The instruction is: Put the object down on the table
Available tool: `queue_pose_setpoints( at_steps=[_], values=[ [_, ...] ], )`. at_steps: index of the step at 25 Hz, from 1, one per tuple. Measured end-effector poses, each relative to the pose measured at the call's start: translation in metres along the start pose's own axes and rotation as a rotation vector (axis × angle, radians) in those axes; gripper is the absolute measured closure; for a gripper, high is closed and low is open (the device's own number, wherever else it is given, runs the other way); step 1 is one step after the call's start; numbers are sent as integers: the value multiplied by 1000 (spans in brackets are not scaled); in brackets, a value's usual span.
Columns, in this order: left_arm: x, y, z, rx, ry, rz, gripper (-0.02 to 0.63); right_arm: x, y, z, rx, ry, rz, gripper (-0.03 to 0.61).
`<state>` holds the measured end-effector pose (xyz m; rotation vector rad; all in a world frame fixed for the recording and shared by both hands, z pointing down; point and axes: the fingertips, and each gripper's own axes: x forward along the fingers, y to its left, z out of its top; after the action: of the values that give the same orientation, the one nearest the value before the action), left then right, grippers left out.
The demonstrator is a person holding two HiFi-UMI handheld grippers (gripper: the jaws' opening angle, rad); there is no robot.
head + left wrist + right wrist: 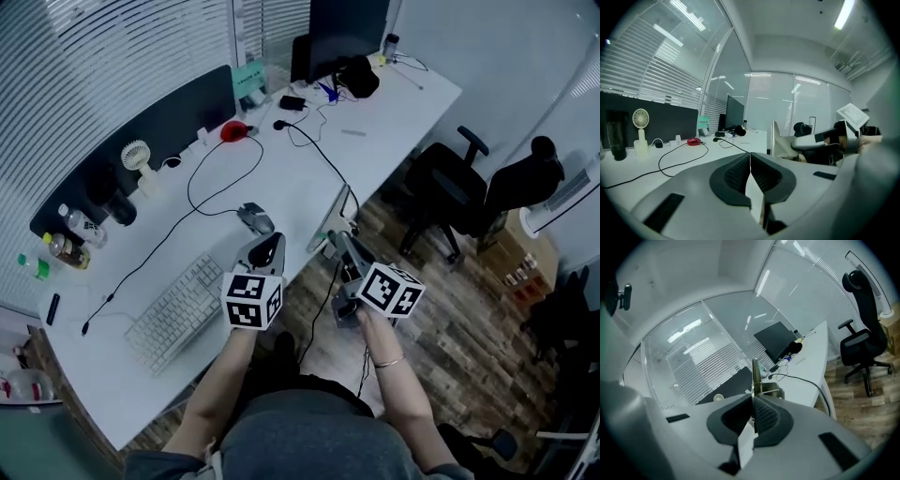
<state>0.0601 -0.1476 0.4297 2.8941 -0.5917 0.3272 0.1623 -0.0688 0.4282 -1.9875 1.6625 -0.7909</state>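
A thin silver metal plate [336,214] stands on edge in the air just past the desk's front edge. My right gripper [339,244] is shut on its lower end. In the right gripper view the plate [755,373] rises edge-on from between the closed jaws of the gripper [753,401]. My left gripper [265,251] hovers over the desk edge to the left of the plate, apart from it. Its jaws [750,157] are shut with nothing between them. From the left gripper view the plate [779,140] and the right gripper [825,138] show at the right.
The white desk [300,178] carries a keyboard [178,309], a mouse [255,218], a black cable [220,178], a small fan [139,159], bottles [70,239] and a monitor [342,33]. Black office chairs [459,192] stand on the wooden floor at the right.
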Motion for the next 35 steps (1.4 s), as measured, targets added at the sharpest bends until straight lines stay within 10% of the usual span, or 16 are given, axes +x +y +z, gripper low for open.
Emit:
queue_pose_setpoints(
  at_steps=[13,35],
  values=[
    [45,57,5,-51,16,5,590,99,-17,8,52,83,-11,572],
    [53,138,-6,-195,21,441,591,239,-46,-5,149,387,161,572]
  ],
)
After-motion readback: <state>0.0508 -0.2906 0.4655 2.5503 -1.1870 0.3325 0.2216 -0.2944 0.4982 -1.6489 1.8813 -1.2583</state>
